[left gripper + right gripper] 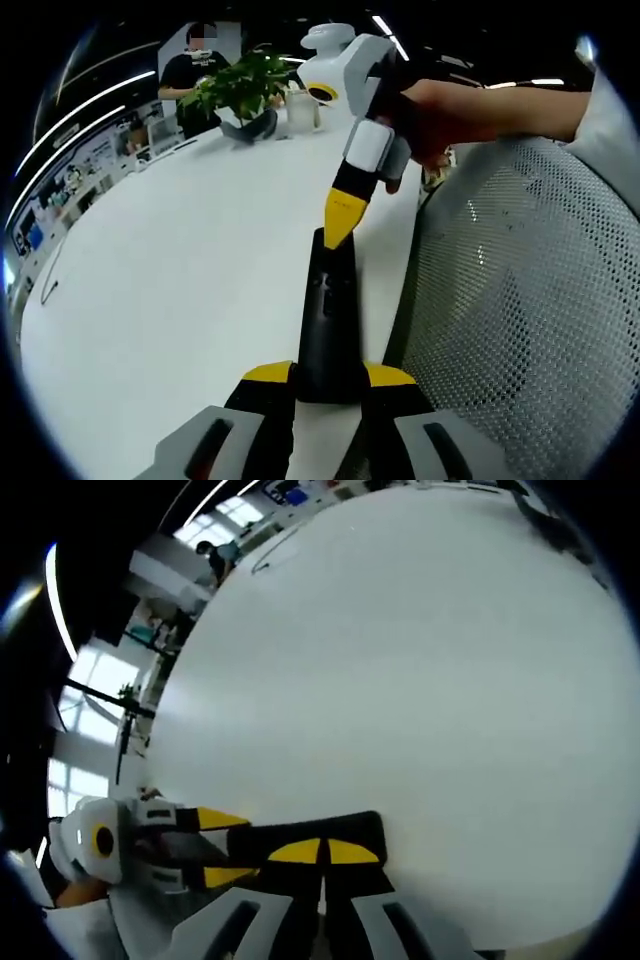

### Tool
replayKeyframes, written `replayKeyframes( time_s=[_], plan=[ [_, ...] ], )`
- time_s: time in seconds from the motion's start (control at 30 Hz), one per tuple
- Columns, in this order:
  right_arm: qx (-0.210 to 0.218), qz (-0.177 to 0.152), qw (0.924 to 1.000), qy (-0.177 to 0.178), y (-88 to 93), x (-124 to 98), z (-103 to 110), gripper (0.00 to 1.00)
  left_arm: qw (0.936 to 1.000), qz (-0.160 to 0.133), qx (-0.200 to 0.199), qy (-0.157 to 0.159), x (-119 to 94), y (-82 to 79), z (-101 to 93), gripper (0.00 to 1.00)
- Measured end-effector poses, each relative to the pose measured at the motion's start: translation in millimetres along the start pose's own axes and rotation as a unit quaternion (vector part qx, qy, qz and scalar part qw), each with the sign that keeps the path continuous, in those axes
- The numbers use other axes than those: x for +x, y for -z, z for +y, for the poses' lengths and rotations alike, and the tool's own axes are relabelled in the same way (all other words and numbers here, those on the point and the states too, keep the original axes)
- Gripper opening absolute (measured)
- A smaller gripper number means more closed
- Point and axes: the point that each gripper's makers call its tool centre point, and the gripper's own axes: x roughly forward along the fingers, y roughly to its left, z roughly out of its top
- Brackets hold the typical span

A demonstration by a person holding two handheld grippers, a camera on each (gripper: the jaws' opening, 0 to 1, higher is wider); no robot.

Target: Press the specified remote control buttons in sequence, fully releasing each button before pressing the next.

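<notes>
Gripping the remote (328, 330) by its near end on the desk (180, 270), my left claw (330, 385) pinched it, long axis running straight away. My right claw (322, 852), tips pressed together, came down on its far end. Right gripper view showed the remote crosswise.

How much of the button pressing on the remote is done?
Done: the left gripper is clamped on the near end of the black remote, holding it over the white table. In hand: the right gripper, jaws together, has its yellow tip on the remote's far end, as if pressing. Left: I can't tell which button this is, or how many remain.
</notes>
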Motion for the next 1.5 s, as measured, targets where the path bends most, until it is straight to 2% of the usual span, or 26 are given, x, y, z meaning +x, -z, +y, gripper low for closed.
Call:
replayKeyframes(
  time_s=[0.43,0.73,1.0,1.27,1.5],
  plan=[
    [0.020,0.001,0.9998,-0.004,0.6,-0.4,1.1,0.00,1.0000,0.000,0.000,0.000,-1.3,0.4,-0.4,0.24],
    [0.056,0.001,0.9982,-0.019,1.0,-1.1,1.2,0.00,1.0000,-0.004,0.001,0.000,-1.7,0.7,-1.4,0.24],
    [0.039,-0.003,0.9986,-0.035,-1.7,0.2,8.9,0.00,1.0000,-0.005,0.003,0.001,-1.3,-0.6,-2.9,0.24],
    [0.030,-0.029,0.9978,-0.051,-10.4,-0.3,13.4,0.00,1.0000,-0.005,0.002,0.000,-1.3,0.0,-2.5,0.24],
    [0.024,-0.023,0.9984,-0.045,-9.0,4.1,13.0,0.00,1.0000,-0.004,0.001,0.000,-1.2,0.2,-1.1,0.24]
  ],
)
